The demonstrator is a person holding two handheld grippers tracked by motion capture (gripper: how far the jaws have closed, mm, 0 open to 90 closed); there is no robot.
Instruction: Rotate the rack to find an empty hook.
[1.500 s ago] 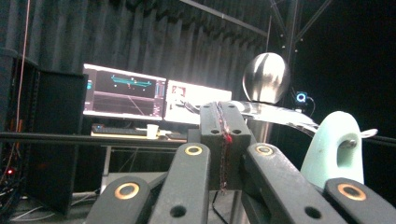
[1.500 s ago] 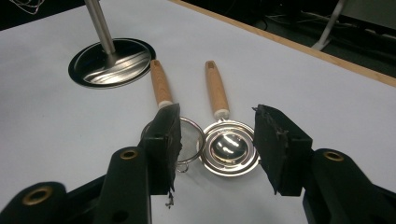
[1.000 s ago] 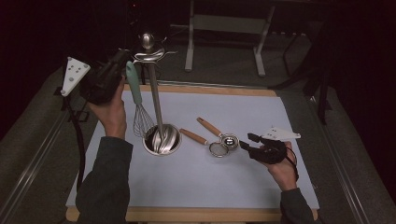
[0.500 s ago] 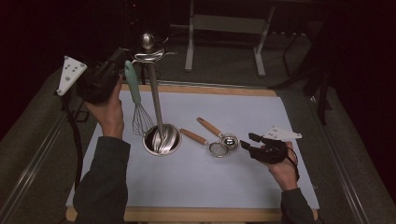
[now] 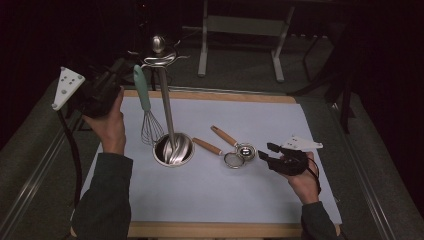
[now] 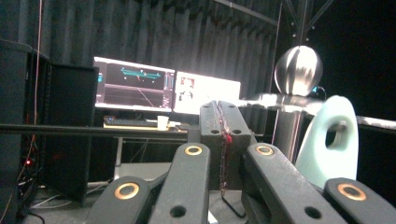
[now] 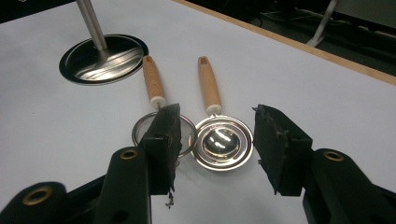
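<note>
left tongs (image 5: 121, 67) closed, right tongs (image 5: 264, 151) agape

Black 2-jaw left tool (image 6: 223, 121), brass-ringed screws, white 3-cornered plate, black cable, dark sleeves

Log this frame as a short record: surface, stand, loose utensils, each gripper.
surface: white mat on a wooden board
stand: steel utensil stand, whisk hanging from its top
loose utensils: strainer and ladle, wooden handles, side by side on the mat
left gripper: shut, empty, beside the whisk's handle
right gripper: open, facing the ladle
</note>
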